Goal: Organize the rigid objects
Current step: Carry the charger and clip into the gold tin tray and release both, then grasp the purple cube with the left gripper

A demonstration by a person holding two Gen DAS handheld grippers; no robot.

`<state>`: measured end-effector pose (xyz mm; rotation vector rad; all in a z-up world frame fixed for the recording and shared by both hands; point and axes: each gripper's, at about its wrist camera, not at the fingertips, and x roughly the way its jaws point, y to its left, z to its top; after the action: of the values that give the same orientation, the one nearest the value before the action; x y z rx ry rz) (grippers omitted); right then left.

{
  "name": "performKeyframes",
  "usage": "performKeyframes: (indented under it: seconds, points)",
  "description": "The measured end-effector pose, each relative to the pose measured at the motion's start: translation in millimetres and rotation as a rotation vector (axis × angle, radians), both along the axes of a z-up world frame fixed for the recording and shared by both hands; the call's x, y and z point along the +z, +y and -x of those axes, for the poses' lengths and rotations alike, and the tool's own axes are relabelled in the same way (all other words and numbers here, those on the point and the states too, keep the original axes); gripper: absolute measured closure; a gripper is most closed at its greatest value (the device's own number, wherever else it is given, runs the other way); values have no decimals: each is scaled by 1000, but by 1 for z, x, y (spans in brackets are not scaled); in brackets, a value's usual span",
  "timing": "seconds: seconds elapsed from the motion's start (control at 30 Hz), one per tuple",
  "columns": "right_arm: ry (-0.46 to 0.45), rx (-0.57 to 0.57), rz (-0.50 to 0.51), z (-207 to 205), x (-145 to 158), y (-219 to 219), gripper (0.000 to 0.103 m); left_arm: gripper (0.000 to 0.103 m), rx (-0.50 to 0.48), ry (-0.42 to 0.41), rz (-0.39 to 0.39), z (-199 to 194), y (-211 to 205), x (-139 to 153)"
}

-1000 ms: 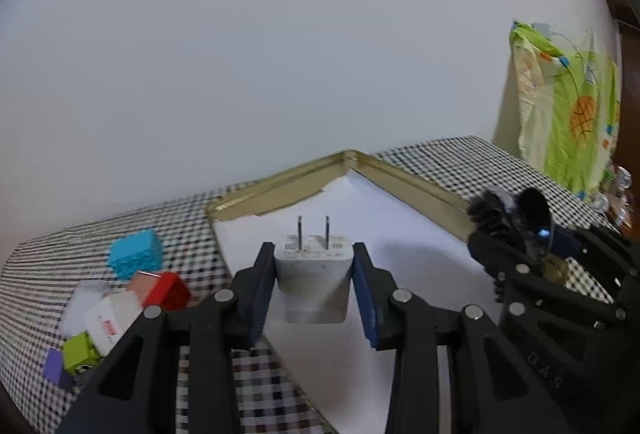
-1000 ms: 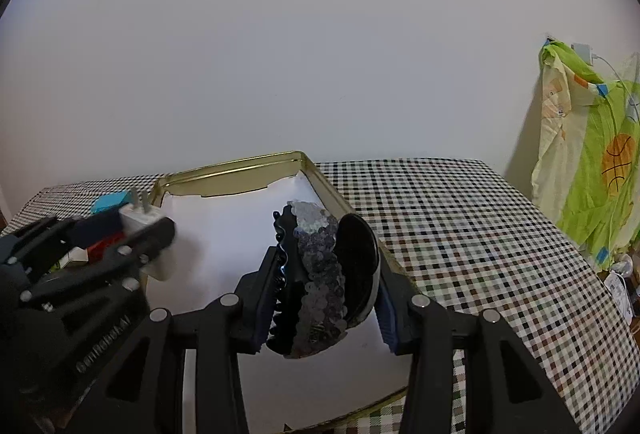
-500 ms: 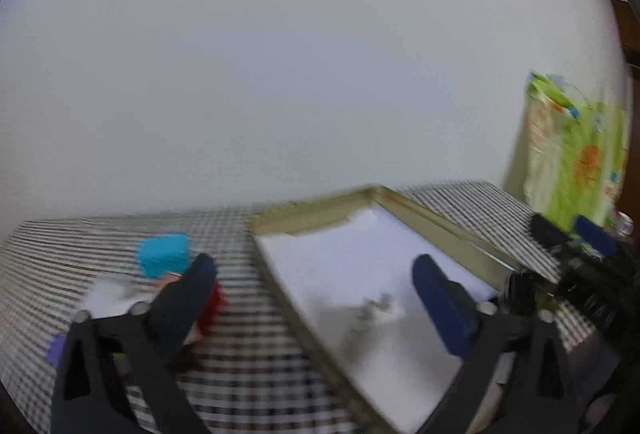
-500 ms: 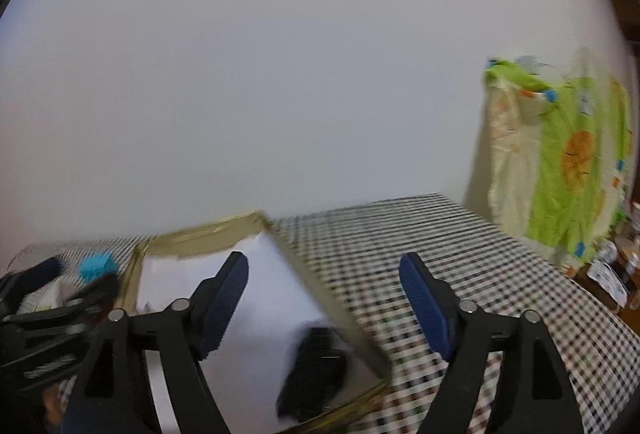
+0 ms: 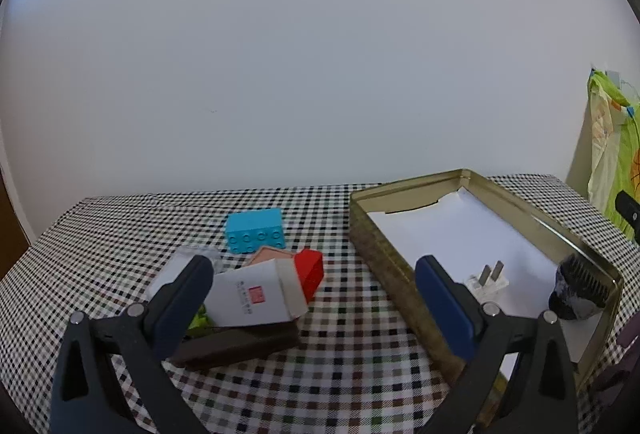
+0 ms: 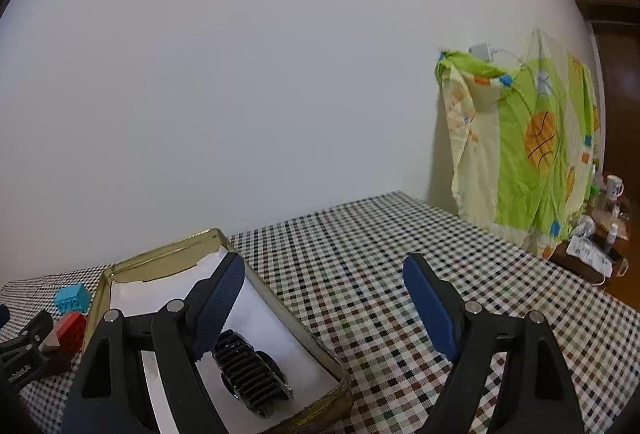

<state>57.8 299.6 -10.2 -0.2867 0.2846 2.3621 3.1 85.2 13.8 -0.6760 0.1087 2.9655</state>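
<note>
A gold tin tray (image 5: 404, 184) lined with white paper stands on the checked cloth. A white charger plug (image 5: 488, 282) lies inside it, prongs up, and a black sequinned hair clip (image 5: 578, 290) rests at its near right corner. My left gripper (image 5: 316, 308) is open and empty, over the cloth between the tray and a pile of small objects. My right gripper (image 6: 324, 304) is open and empty above the tray's right rim (image 6: 160, 253); the hair clip (image 6: 252, 374) lies in the tray below its left finger.
Left of the tray sit a blue brick (image 5: 256, 230), a red brick (image 5: 310, 270), a white box (image 5: 256, 294) and a dark brown bar (image 5: 236, 346). A green patterned cloth (image 6: 532, 142) hangs at the right. Bare checked cloth spreads right of the tray.
Both grippers opened. The left let the charger plug fall into the tray and swung left; the right let the hair clip fall into the tray and swung right.
</note>
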Motion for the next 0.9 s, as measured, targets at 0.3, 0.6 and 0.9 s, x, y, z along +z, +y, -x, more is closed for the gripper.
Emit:
performKeyframes:
  seconds: [0.3,0.6,0.9]
  points:
    - [-47,-16,-86,0,2,-21,20,1,14,-22,-15,-4,-18,-3]
    - [-23,-10,-82,-8,3,-43,20,1,26,-20,-9,-7,-32,-2]
    - [9,19,-81,-11,7,-69,20,1,41,-35,-23,-5,-54,-3]
